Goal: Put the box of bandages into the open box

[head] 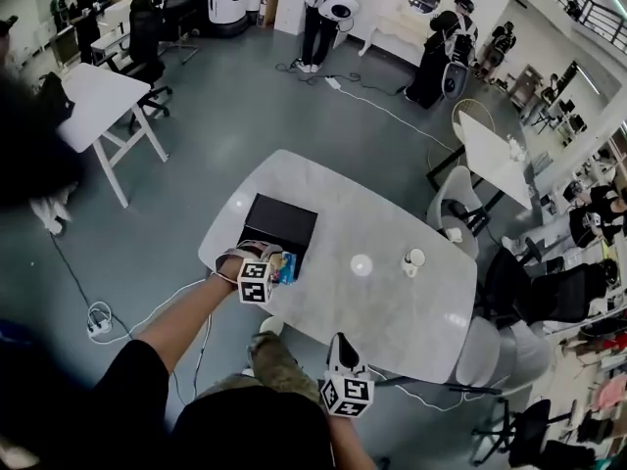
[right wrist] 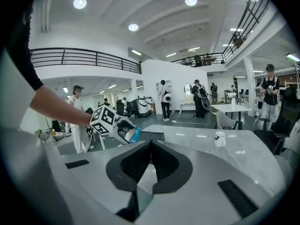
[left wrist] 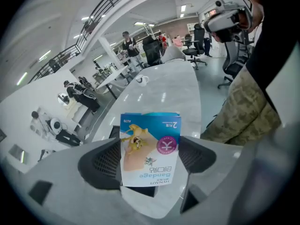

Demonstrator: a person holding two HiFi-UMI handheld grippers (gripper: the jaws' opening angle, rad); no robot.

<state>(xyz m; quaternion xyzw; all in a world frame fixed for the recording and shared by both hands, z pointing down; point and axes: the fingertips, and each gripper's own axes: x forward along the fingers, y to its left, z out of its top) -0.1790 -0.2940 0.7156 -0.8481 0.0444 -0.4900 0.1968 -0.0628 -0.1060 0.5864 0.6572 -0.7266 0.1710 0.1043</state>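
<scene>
Left gripper view best shows left fingers clamping bandage box; right fingers closed.

Left arm: stretched out ahead of me.
Left gripper: my jaws clamp the bandage box.
Right gripper: close to my body, jaws together.

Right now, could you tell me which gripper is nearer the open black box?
Left. The left gripper, holding the box of bandages, is right beside the open box; the right gripper is back at the near edge of the table.
</scene>
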